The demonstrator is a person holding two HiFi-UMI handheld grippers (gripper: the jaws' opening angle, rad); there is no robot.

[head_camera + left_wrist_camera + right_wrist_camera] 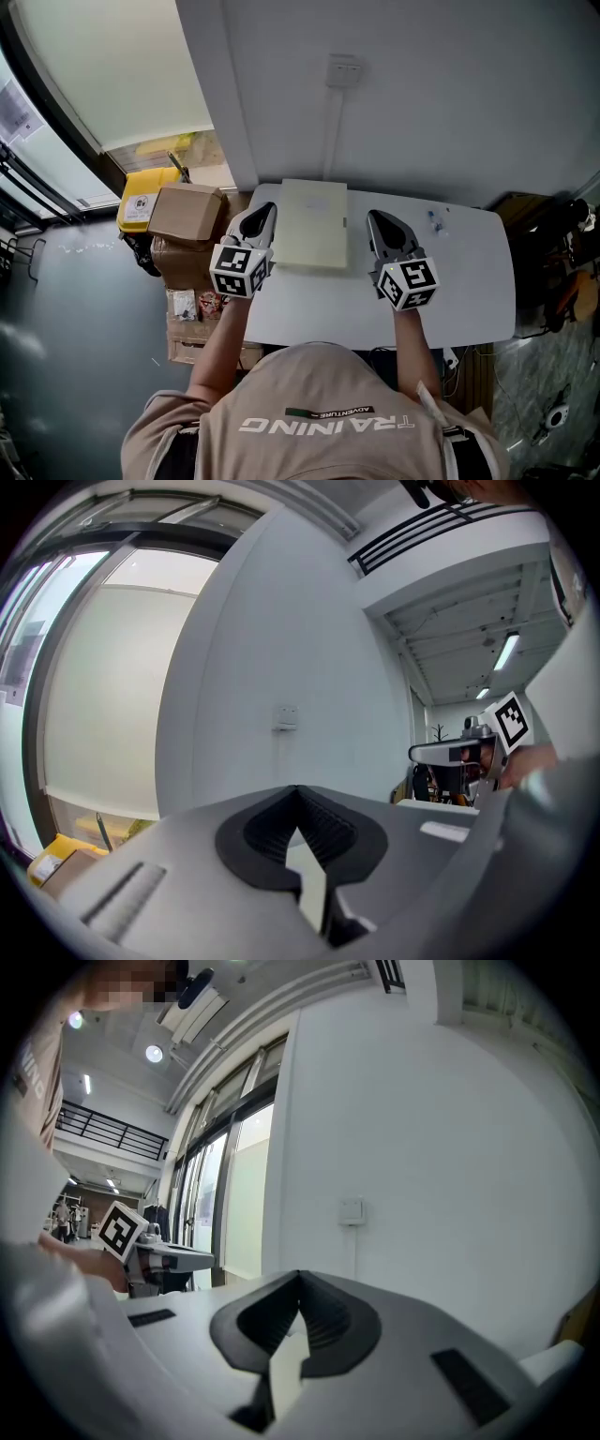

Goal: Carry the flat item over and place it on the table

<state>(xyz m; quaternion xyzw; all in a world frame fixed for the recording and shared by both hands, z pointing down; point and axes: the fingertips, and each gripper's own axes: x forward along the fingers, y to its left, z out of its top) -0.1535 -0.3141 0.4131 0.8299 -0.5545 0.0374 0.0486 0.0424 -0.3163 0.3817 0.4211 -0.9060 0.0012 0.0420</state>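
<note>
A flat, pale cream panel point(314, 223) lies on the white table point(469, 281), close to the wall. My left gripper point(260, 218) is just beside its left edge and my right gripper point(380, 225) is a little off its right edge. Both are shut with nothing between the jaws, and neither holds the panel. In the left gripper view my left gripper point(298, 794) points up at the wall, and the right gripper point(466, 753) shows at the right. In the right gripper view my right gripper point(300, 1279) also faces the wall, with the left gripper point(159, 1258) at the left.
Cardboard boxes point(186, 214) and a yellow bin point(142, 197) stand on the floor left of the table. A wall socket point(343, 70) with a cable is above the panel. Small items point(436, 221) lie at the table's back right. Dark gear point(553, 253) stands to the right.
</note>
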